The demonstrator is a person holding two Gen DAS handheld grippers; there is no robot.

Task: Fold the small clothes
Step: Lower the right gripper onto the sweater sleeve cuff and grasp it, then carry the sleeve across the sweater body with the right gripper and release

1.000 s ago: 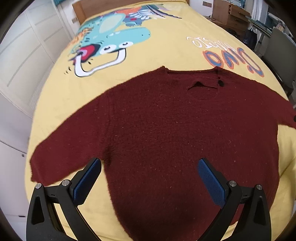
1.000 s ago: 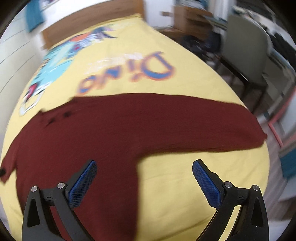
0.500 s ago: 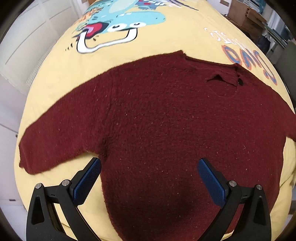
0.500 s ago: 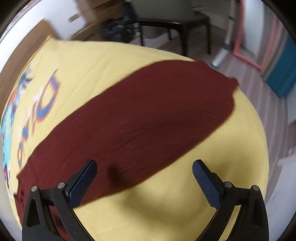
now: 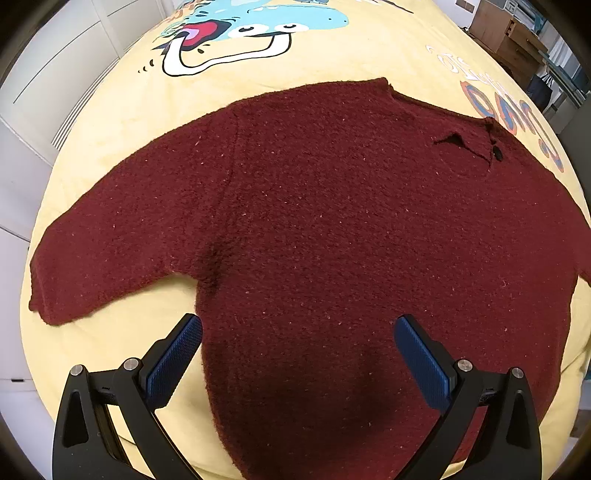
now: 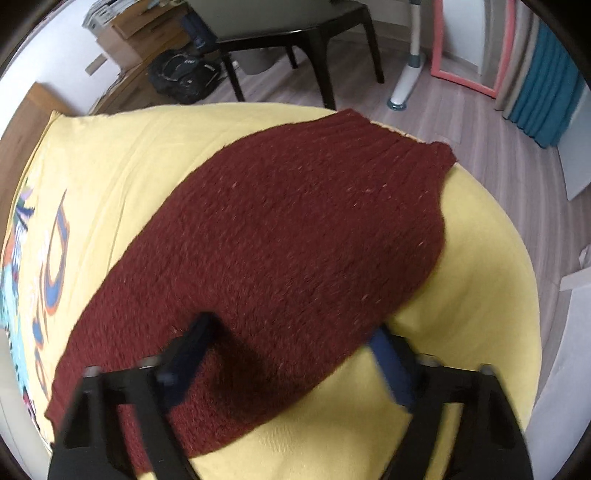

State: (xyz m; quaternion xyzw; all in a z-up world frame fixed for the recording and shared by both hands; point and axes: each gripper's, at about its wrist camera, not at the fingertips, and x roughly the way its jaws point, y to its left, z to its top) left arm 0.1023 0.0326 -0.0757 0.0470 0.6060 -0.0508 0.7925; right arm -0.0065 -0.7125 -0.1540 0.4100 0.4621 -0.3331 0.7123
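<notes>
A dark red sweater lies spread flat on a yellow bedspread printed with a cartoon dinosaur and large letters. In the left wrist view, one sleeve reaches out to the left, its cuff near the bed's edge, and the neckline sits at the upper right. The left gripper hovers over the lower body of the sweater with its blue pads spread wide, nothing between them; the left pad is over bare bedspread just beside the sweater's side edge, the right pad over the knit.

In the right wrist view, the other sleeve runs diagonally up to its ribbed cuff near the bed's edge. The right gripper is blurred; its jaws have just been closing and straddle the sleeve's width, the left finger over the knit, the right at its lower edge. I cannot tell whether the pads press the fabric yet. Beyond the bed are a dark chair, a black bag and a wooden floor.
</notes>
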